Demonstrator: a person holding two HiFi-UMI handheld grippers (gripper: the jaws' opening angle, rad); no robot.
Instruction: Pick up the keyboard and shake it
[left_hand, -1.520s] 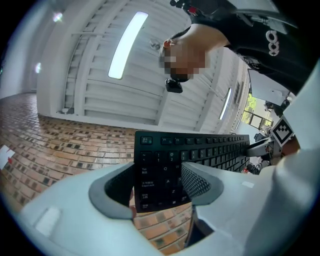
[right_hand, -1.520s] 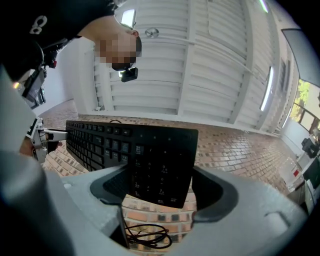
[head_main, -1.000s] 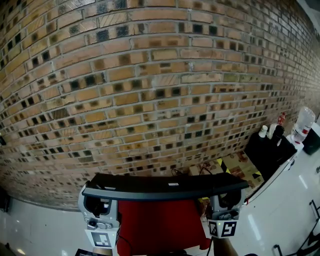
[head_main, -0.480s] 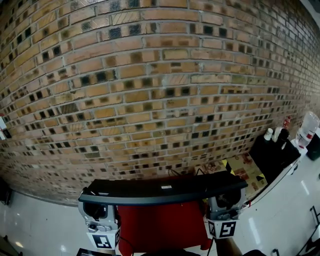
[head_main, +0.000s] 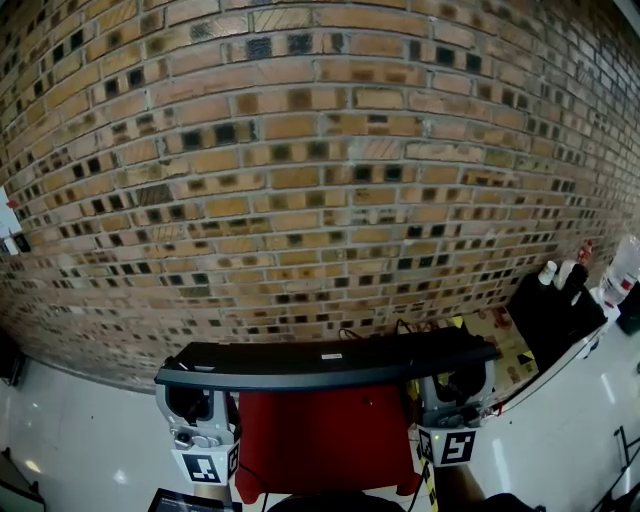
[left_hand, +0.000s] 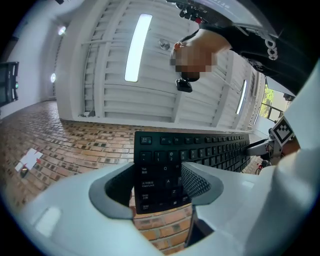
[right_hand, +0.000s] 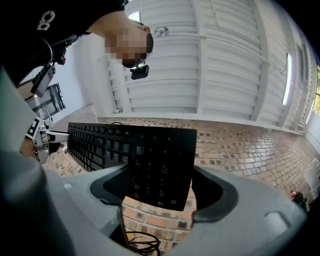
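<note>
Keyboard, judged light, stiff and smooth-cased, is held aloft spanning both tools, one short end clamped between the jaws of the left gripper and the numpad end between those of the right gripper, a hold at both ends that probably needs firm pressure against slipping.

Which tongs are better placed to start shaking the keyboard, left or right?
Neither clearly: the left tongs and the right tongs each clamp one end of the keyboard, which is lifted and roughly level. Both grips look equally deep, so I would shake with both together.
</note>
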